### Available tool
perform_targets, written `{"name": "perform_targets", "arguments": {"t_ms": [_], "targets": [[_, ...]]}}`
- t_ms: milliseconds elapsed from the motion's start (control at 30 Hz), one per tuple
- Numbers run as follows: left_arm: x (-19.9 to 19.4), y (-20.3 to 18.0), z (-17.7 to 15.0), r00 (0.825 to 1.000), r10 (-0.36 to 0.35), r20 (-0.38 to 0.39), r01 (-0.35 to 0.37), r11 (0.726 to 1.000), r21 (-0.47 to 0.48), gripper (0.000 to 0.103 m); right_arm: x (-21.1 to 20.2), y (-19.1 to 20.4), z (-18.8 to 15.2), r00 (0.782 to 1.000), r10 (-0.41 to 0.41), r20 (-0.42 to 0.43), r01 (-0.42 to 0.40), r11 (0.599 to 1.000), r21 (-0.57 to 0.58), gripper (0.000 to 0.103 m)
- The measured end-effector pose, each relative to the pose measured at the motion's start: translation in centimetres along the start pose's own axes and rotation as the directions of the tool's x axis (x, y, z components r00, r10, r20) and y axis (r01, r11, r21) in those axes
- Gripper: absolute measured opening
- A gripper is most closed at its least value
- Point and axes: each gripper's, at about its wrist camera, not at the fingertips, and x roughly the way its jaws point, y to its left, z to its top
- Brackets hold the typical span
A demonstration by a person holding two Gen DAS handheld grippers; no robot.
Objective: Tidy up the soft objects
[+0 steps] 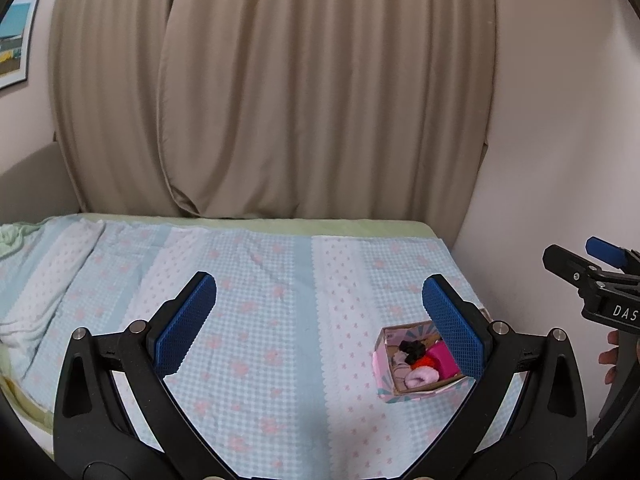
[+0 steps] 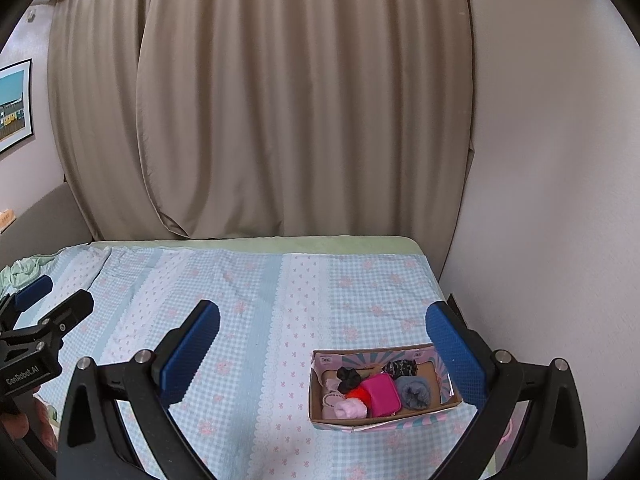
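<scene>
The left gripper (image 1: 320, 320) is hanging above the bed (image 1: 256, 320) with its jaws spread wide and nothing between them. In its own view the box (image 1: 386, 394) is sitting at about four o'clock, partly hidden behind the right-hand finger. The bedspread between the two tools is lying bare; no loose soft item is showing on it in either view.

The right gripper (image 2: 322, 354) is likewise hovering released and empty. From it, the box (image 2: 348, 420) is lying at about five o'clock, just ahead of the right finger, its long axis running from nine to three. This gripper is looking nearer to it, so any tidying inside would probably fall to the right hand.

The box is holding a black scrunchie (image 2: 348, 377), a patterned dark scrunchie (image 2: 400, 368), a pink pouch (image 2: 382, 394), a grey cloth (image 2: 416, 392), something red (image 2: 357, 394) and pale pink fluff (image 2: 350, 409), all touching. The sorting is appearing close to finished.
</scene>
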Motion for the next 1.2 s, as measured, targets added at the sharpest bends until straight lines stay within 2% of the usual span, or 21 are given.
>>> {"name": "perform_targets", "arguments": {"t_ms": [1200], "targets": [[1.6,-0.7,1.0,1.000,0.005,0.007,-0.005,1.000,0.017,0.103,1.5,-1.3,1.2,1.000,-0.004,-0.004,0.004,1.000,0.010,0.103]]}}
